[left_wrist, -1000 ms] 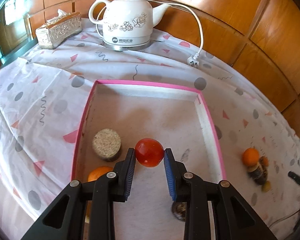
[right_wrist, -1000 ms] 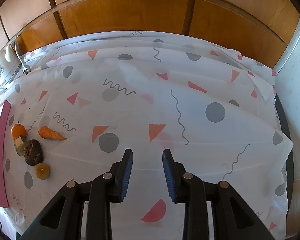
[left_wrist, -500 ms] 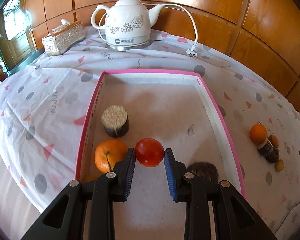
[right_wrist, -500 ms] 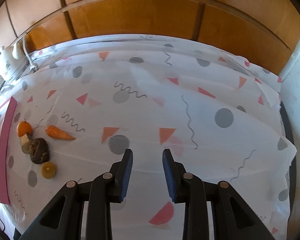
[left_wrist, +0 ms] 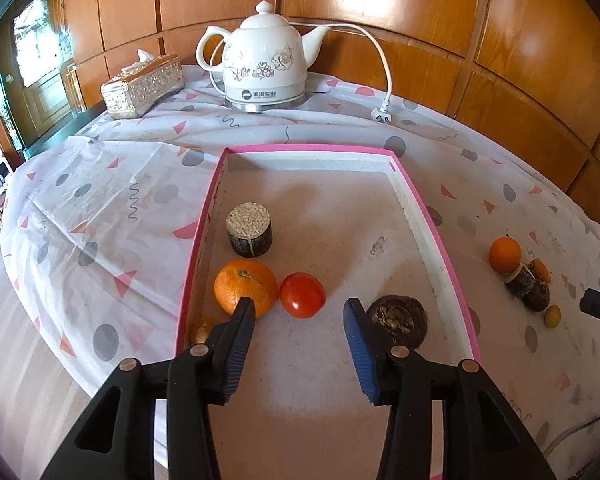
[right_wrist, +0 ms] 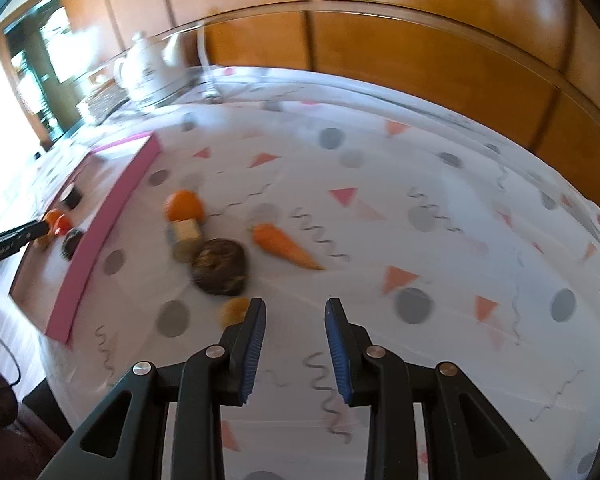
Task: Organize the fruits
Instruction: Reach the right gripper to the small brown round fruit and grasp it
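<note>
Your left tool has let go of the red fruit: its jaws are opening and the fruit now sits free in the pink tray, touching the orange. Your right tool, spread and empty, has swung toward the pile on the desk, with the carrot near.

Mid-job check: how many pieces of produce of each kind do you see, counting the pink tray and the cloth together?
Oranges: 2
Tomato: 1
Carrot: 1
Dark brown round lumps: 2
Cut cylinder pieces: 2
Small yellow pieces: 2
Total: 10
</note>
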The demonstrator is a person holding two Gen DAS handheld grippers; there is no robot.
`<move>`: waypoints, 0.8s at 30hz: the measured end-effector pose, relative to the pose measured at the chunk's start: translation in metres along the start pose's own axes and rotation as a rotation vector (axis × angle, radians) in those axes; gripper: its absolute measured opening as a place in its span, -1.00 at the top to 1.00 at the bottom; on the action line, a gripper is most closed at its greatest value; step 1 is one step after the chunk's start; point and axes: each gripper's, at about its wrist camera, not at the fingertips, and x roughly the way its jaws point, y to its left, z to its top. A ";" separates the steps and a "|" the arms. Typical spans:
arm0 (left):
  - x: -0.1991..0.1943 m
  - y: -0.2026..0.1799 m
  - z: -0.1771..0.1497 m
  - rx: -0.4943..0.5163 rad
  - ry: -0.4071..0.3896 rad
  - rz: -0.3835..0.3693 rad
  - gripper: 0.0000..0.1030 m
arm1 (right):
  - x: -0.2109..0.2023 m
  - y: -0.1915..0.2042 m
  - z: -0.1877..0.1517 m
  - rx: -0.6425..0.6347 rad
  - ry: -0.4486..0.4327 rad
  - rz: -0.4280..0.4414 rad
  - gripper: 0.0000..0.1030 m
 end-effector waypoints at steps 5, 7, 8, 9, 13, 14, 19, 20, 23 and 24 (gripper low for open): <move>-0.011 -0.006 -0.005 0.025 -0.021 -0.003 -0.03 | 0.005 0.014 -0.002 -0.036 0.015 0.048 0.30; -0.014 -0.010 -0.007 0.040 -0.028 -0.006 -0.06 | 0.009 0.019 -0.003 -0.043 0.025 0.054 0.29; -0.017 -0.013 -0.009 0.051 -0.033 -0.010 -0.11 | 0.012 0.021 -0.003 -0.049 0.033 0.056 0.28; -0.019 -0.015 -0.011 0.060 -0.039 -0.013 -0.18 | 0.014 0.022 -0.004 -0.054 0.038 0.051 0.27; -0.028 -0.026 -0.016 0.100 -0.061 -0.024 -0.29 | 0.027 0.029 -0.005 -0.083 0.075 0.044 0.19; -0.029 -0.027 -0.017 0.107 -0.064 -0.025 -0.31 | 0.031 0.031 -0.006 -0.090 0.085 0.040 0.19; -0.033 -0.030 -0.019 0.111 -0.063 -0.030 -0.35 | 0.044 0.036 -0.007 -0.112 0.107 0.022 0.19; -0.033 -0.030 -0.020 0.109 -0.064 -0.028 -0.35 | 0.045 0.036 -0.007 -0.116 0.105 0.019 0.19; -0.035 -0.029 -0.019 0.097 -0.067 -0.022 -0.36 | 0.045 0.038 -0.007 -0.130 0.100 0.015 0.41; -0.037 -0.029 -0.019 0.091 -0.070 -0.019 -0.37 | 0.045 0.039 -0.008 -0.136 0.100 0.014 0.42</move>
